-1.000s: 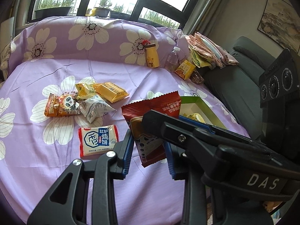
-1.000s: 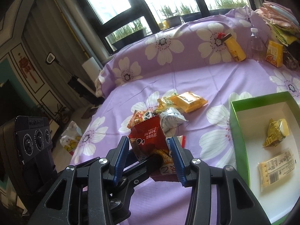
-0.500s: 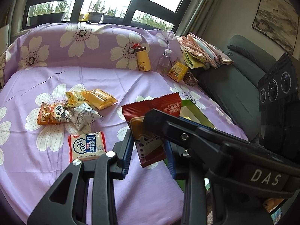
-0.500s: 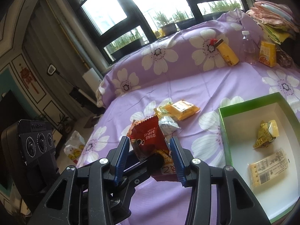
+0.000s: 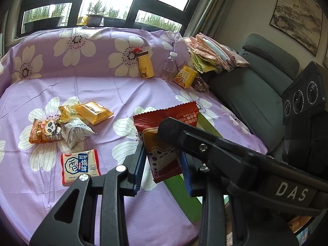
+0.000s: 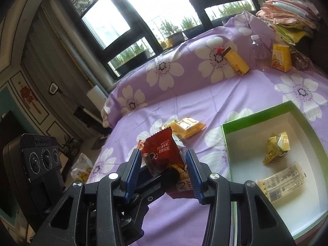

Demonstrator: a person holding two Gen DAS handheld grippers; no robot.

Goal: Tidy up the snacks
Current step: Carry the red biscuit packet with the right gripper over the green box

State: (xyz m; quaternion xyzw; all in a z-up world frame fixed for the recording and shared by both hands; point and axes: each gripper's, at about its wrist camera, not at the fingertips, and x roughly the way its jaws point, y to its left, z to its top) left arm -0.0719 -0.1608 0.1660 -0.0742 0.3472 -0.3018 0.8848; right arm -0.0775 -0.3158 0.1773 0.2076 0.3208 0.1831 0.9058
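Note:
A red snack packet [image 5: 164, 123] hangs above the purple flowered sheet [image 5: 102, 86], held from both sides. My left gripper [image 5: 163, 160] is shut on its lower part, blue pads against its edges. My right gripper [image 6: 164, 160] is shut on the same packet [image 6: 160, 147]; its black finger [image 5: 205, 143] crosses the left wrist view. The green box [image 6: 254, 114] lies just right of the packet and holds a crumpled yellow packet [image 6: 276, 149] and a cream cracker pack [image 6: 280, 184]. Loose on the sheet are a red-white packet [image 5: 80, 166], a silver packet [image 5: 76, 132], a panda packet [image 5: 44, 131] and a yellow pack [image 5: 93, 111].
At the back of the sheet stand a yellow bottle [image 5: 145, 66], a clear water bottle [image 5: 169, 66] and an orange carton [image 5: 185, 79]. Folded cloths [image 5: 211, 55] are stacked on the grey sofa [image 5: 256, 82] at the right. Windows run behind.
Both grippers have carried the red packet together to the right and a little upward, nearer the green box. Both grips are unchanged.

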